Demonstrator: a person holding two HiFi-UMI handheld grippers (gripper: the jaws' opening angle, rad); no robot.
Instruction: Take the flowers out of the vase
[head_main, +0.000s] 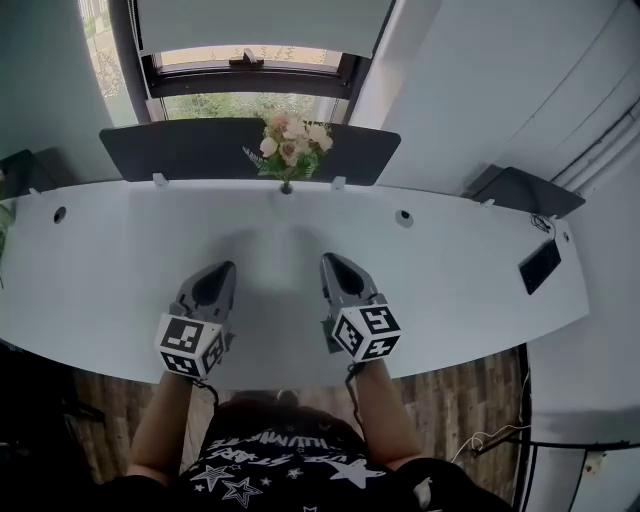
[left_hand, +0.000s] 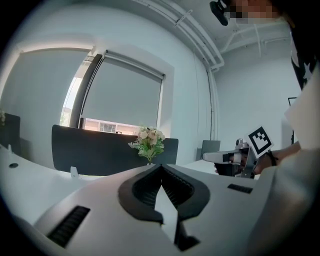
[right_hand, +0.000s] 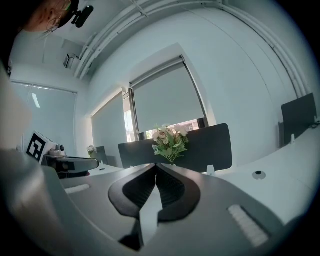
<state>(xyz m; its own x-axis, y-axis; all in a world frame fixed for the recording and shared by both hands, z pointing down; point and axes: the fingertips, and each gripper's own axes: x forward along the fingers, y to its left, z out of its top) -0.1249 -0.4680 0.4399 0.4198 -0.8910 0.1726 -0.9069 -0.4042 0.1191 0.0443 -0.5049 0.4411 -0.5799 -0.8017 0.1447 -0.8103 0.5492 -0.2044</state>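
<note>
A bunch of pale pink and cream flowers (head_main: 290, 145) with green leaves stands at the far middle edge of the white desk (head_main: 120, 270), in front of a dark divider panel; the vase is hard to make out. The flowers (left_hand: 150, 142) show ahead in the left gripper view, and the flowers (right_hand: 170, 141) likewise in the right gripper view. My left gripper (head_main: 222, 268) and right gripper (head_main: 330, 261) hover side by side over the near half of the desk, both shut and empty, well short of the flowers.
A dark divider panel (head_main: 180, 150) runs behind the flowers, with a window above. A black device (head_main: 540, 265) lies at the desk's right end. Cable holes (head_main: 403, 216) dot the desk. A second small bouquet (right_hand: 91, 149) stands far off to the left.
</note>
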